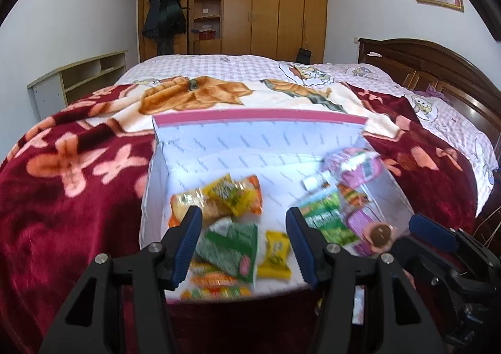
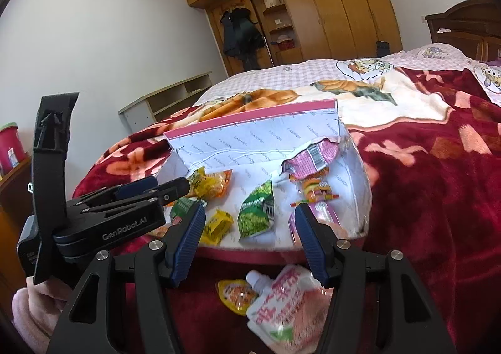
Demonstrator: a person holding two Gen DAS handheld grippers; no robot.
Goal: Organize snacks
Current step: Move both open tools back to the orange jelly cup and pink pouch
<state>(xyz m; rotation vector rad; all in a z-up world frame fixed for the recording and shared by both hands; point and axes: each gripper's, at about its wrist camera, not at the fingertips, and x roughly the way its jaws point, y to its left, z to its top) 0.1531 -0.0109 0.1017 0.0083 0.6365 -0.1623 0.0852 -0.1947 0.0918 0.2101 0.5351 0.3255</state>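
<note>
A white box with a pink rim [image 1: 250, 114] lies on the red flowered blanket and holds several snack packs. Among them are yellow and orange packs [image 1: 228, 197], a green pack [image 1: 231, 247], a small yellow pack [image 1: 275, 250] and pink packs [image 1: 357, 163]. My left gripper [image 1: 243, 216] hovers open over the box's near part with nothing between its fingers. My right gripper [image 2: 250, 213] is open and empty just before the box's near rim [image 2: 250, 255]. Below it, a white-capped pink pouch [image 2: 281, 300] and a small orange packet [image 2: 238, 294] lie on the blanket outside the box.
The bed with the red blanket [image 1: 78, 197] and a pink checked sheet [image 1: 219, 65] fills the middle. In the right wrist view the left gripper [image 2: 150, 188] reaches in from the left over the box. A low shelf [image 1: 78, 78] stands at the left, wooden wardrobes [image 1: 275, 9] behind, and a dark headboard [image 1: 438, 72] at the right.
</note>
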